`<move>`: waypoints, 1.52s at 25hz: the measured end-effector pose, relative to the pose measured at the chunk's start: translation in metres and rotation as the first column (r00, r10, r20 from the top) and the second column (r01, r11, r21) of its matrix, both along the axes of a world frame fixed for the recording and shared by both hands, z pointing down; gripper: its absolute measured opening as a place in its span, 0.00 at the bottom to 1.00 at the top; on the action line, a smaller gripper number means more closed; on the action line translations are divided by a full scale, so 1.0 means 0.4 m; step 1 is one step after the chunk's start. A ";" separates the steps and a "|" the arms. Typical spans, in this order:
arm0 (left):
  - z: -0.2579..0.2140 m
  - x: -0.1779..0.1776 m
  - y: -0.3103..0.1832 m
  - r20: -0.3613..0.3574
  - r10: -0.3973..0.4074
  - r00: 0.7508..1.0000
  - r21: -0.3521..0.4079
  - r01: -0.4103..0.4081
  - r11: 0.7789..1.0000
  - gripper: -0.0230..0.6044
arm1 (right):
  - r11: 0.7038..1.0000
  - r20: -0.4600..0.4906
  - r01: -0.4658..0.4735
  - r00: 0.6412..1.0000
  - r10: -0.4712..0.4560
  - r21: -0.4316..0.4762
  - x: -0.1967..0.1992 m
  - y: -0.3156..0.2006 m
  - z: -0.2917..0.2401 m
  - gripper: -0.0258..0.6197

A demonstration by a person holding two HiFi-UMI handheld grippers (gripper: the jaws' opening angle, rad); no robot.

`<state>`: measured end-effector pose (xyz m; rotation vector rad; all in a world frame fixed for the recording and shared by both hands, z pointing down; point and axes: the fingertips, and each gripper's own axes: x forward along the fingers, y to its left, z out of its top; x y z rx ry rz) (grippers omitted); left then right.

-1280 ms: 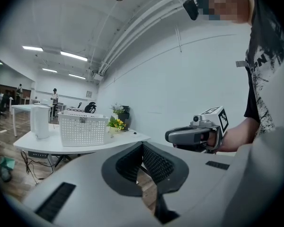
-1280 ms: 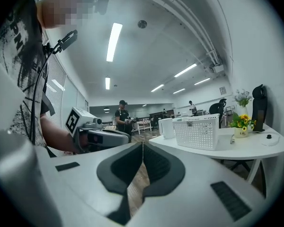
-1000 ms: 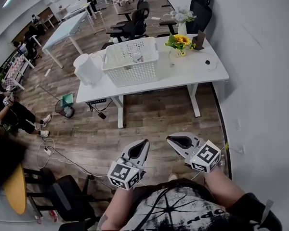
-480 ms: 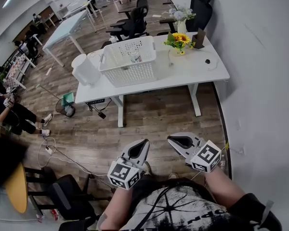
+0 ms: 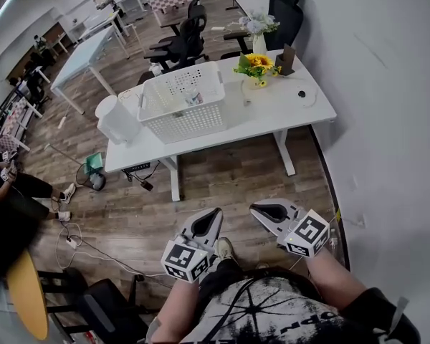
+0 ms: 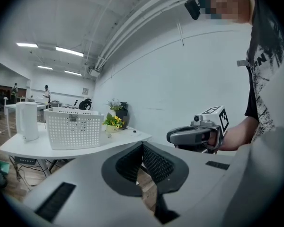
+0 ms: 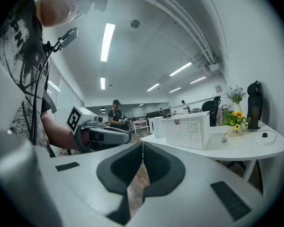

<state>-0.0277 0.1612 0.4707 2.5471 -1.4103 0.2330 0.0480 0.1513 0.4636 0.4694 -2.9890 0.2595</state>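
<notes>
White table (image 5: pixel 272 112) edge well ahead; left tongs (image 5: pixel 213 213), right tongs (image 5: pixel 256 207) pressed together, empty, above floor (image 5: pixel 229 170).

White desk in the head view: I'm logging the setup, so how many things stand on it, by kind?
Perforated white basket: 1
White jug: 1
Flower arrangements: 2, the yellow one and the pale one
Dark appliance: 1
Small round dark item: 1
Total: 6, basket contents not counted

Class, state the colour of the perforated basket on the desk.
White; the perforated plastic basket shows best in the head view.
</notes>
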 end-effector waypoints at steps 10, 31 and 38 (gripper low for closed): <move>-0.005 -0.140 -0.146 -0.004 0.064 0.998 0.006 -0.064 0.998 0.05 | 0.998 -0.001 -0.054 0.999 0.054 0.007 -0.146 -0.139 -0.011 0.08; 0.003 -0.440 -0.331 -0.038 0.120 0.992 0.018 -0.119 0.993 0.05 | 0.993 -0.056 -0.105 0.993 0.108 0.044 -0.462 -0.329 -0.006 0.08; 0.011 -0.489 -0.368 -0.057 0.135 0.989 0.026 -0.133 0.991 0.05 | 0.991 -0.073 -0.124 0.989 0.128 0.049 -0.510 -0.372 0.005 0.08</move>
